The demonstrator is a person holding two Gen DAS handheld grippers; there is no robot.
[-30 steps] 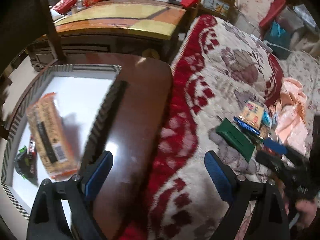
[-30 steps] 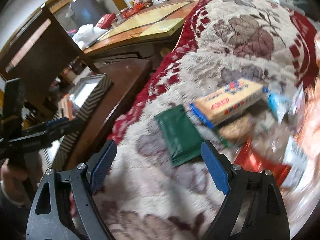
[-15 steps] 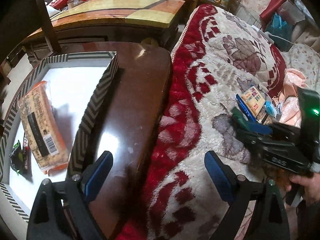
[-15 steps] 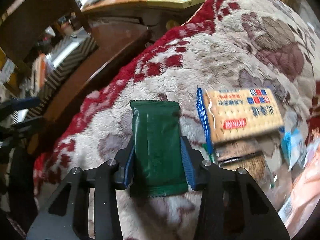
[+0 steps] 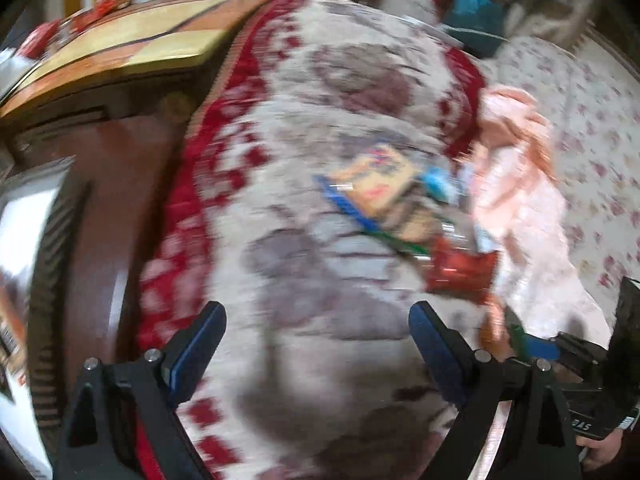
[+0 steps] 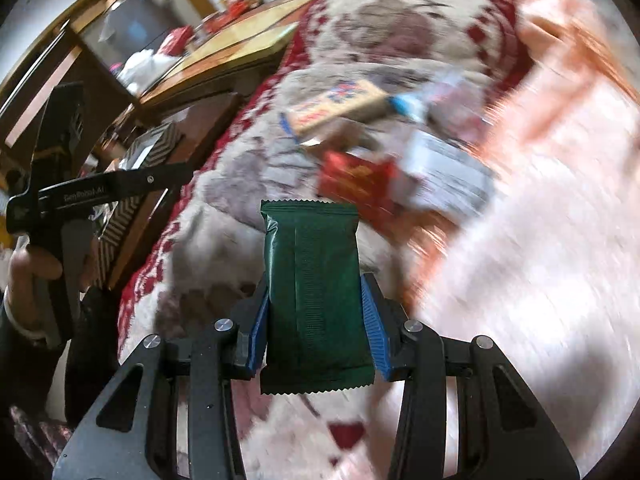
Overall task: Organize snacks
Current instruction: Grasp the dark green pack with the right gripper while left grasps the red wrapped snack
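Right gripper (image 6: 316, 320) clamps green packet (image 6: 314, 292) over plush blanket (image 5: 320, 340) (red-patterned); left gripper (image 5: 316, 340) wide.

The right gripper (image 6: 315, 322) clamps a dark green snack packet (image 6: 314, 296) between its 2 blue pads (image 6: 374, 330), above a red-and-cream patterned blanket (image 6: 224, 200) strewn with blurred snack packs (image 6: 340, 106).

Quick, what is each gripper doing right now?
Left gripper: open, nothing between its fingers.
Right gripper: closed on the green snack packet.
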